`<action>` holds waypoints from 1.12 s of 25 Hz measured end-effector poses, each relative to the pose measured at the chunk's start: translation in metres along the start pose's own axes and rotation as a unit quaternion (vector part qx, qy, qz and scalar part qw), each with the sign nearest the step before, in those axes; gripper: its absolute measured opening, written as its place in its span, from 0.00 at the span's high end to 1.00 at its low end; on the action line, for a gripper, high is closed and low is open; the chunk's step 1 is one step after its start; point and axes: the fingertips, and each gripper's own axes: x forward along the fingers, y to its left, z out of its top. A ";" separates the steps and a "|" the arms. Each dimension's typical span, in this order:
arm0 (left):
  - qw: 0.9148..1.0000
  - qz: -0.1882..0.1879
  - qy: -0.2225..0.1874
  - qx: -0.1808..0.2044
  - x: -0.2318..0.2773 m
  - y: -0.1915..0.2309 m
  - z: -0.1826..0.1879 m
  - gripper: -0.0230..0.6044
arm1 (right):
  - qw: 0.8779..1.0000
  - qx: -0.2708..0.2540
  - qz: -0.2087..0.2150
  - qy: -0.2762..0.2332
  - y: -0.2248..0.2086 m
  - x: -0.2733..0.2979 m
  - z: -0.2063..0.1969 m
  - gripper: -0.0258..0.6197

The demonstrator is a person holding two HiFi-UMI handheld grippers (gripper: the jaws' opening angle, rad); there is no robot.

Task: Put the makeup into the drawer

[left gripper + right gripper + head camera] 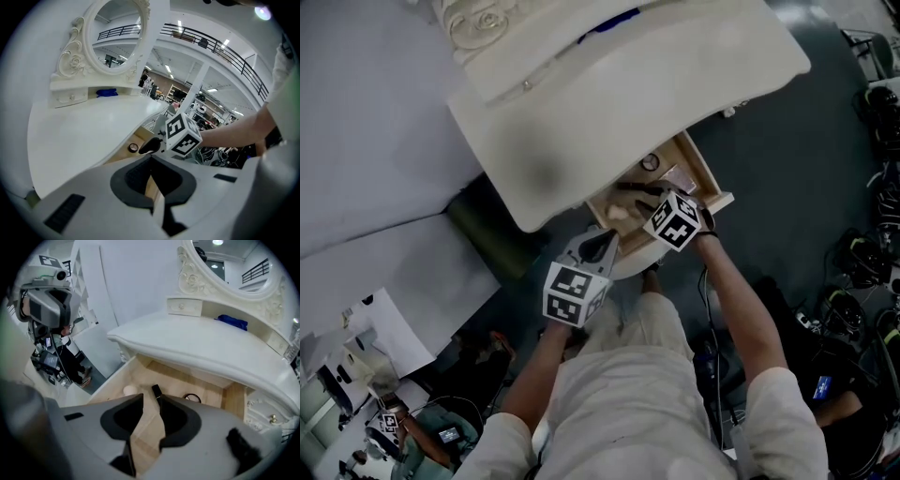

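Observation:
Under the white vanity top the wooden drawer stands pulled out. In it lie a black makeup stick, a round compact and a beige sponge. My right gripper is open over the drawer floor, and the stick lies just beyond its right fingertip. In the head view the right gripper reaches into the drawer. My left gripper hovers at the drawer's front edge, shut and holding nothing. In the left gripper view, the left gripper points at the compact.
An oval mirror and a shelf with a blue item stand at the back of the vanity. Cables and gear crowd the dark floor on the right. A camera rig stands to the left of the drawer.

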 end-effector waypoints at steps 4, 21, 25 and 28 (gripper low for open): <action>1.000 0.001 -0.010 0.000 -0.008 -0.012 0.009 0.95 | 0.998 0.034 -0.022 -0.050 0.010 -0.041 0.014 0.81; 0.997 -0.009 -0.070 0.034 -0.036 -0.066 0.056 0.95 | 0.936 0.122 -0.099 -0.315 0.057 -0.232 0.067 0.94; 0.996 -0.016 -0.077 0.051 -0.042 -0.077 0.061 0.95 | 0.922 0.135 -0.119 -0.344 0.067 -0.251 0.068 0.94; 0.995 -0.019 -0.081 0.056 -0.047 -0.079 0.060 0.95 | 0.913 0.153 -0.131 -0.356 0.070 -0.258 0.066 0.94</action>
